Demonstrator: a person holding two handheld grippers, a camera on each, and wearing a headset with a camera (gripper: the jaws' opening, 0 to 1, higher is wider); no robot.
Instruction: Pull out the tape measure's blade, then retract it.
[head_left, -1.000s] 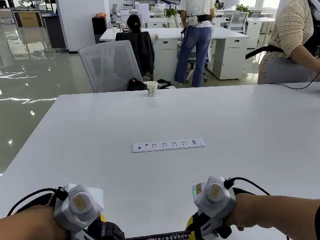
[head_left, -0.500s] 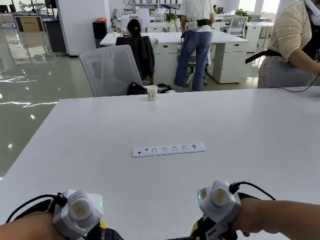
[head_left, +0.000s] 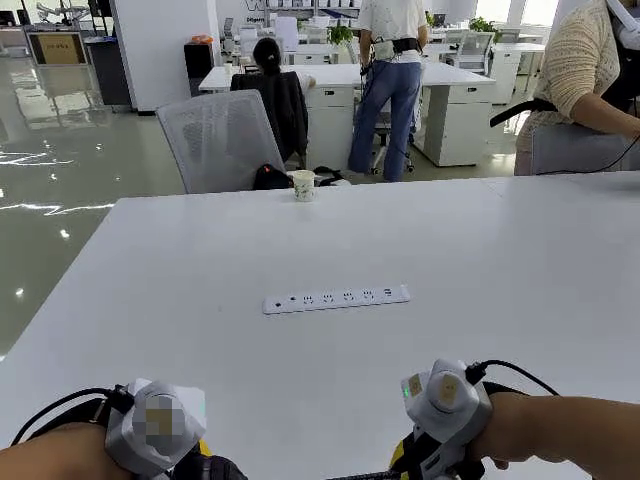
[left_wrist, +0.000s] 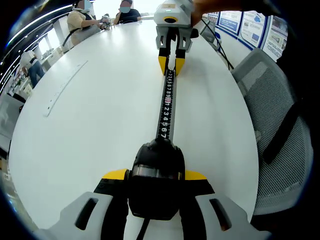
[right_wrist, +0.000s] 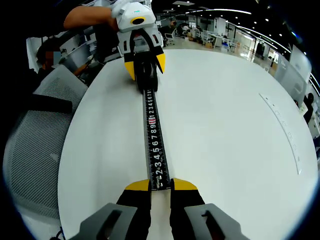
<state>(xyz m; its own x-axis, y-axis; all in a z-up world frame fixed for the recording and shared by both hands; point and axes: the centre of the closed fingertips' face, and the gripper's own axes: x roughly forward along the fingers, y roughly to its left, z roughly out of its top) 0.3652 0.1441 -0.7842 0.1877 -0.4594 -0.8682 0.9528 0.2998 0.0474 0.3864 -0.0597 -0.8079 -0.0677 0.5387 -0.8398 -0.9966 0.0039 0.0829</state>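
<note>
The left gripper has its jaws spread just wide enough to take the black case, and they press on both its sides. The yellow fingertips show at either flank of it. The right gripper has its jaws almost together, pinching the free end of the blade between the yellow tips.

The blade is drawn out and runs straight from the case to the right gripper, which faces the left one head-on. Its black face is up, with white numbers and one red mark partway along. It lies low over the table; whether it touches the top I cannot tell.

In the head view both grippers sit at the near edge of the table, well apart, each with a forearm behind it and a dark cable looping off it. A short stretch of blade shows between them at the bottom edge.

Further out, a white power strip lies flat near the middle of the table. A paper cup stands upright at the far edge, and just past it is a grey mesh chair. People stand and sit at desks in the room behind.
</note>
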